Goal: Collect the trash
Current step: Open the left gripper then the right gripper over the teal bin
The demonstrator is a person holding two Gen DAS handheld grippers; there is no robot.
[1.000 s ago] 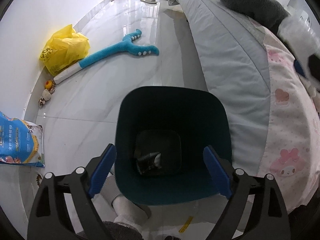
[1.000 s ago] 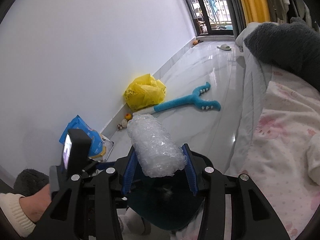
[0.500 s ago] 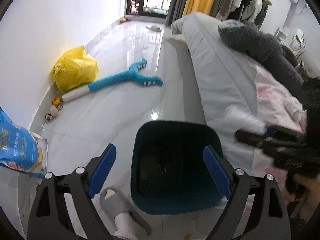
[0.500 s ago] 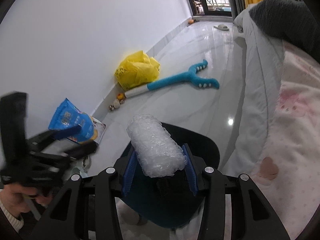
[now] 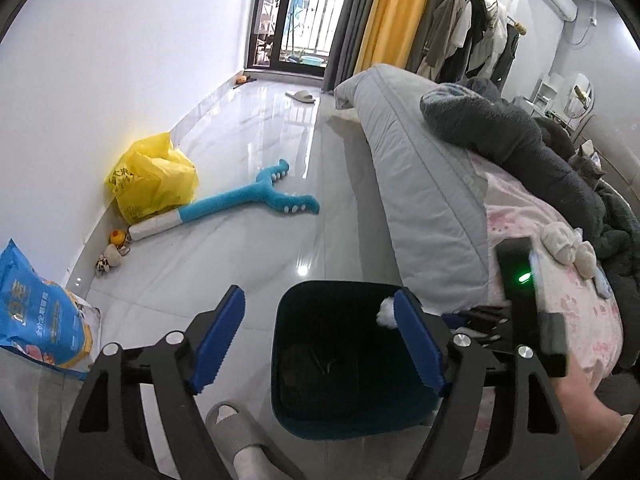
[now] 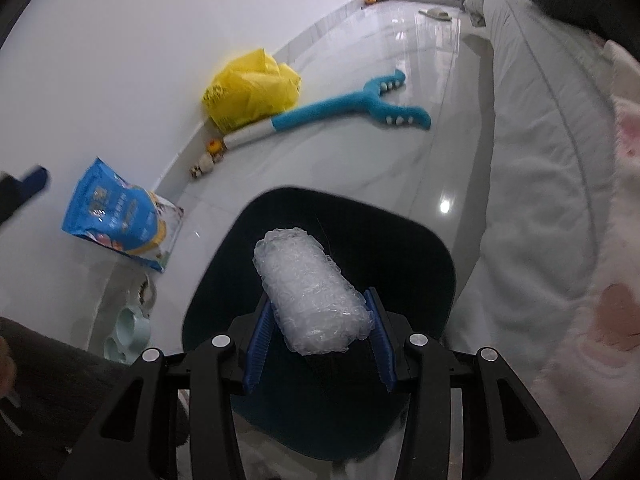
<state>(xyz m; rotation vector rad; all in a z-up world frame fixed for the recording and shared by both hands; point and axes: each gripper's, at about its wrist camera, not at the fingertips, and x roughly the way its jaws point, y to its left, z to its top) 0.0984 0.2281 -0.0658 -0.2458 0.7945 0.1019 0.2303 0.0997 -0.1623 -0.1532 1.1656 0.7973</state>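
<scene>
Wrap (image 6: 312, 292) clamped in right tool (image 6: 318, 344).

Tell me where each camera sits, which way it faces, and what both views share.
Left wrist: on the left gripper, facing down-forward past the bin along the floor; right gripper, forearm and slippered foot show.
Right wrist: on the right gripper, over the bin, clamping a bubble wrap roll; a dark sleeve shows.
Shared: bin, yellow bag, bed.

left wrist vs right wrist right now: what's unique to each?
Left wrist only: clothes rack, yellow curtain, a grey slipper, the empty left gripper.
Right wrist only: the right gripper shut on a bubble wrap roll, pet bowls.
Both: teal bin, yellow bag, blue plush toy.
</scene>
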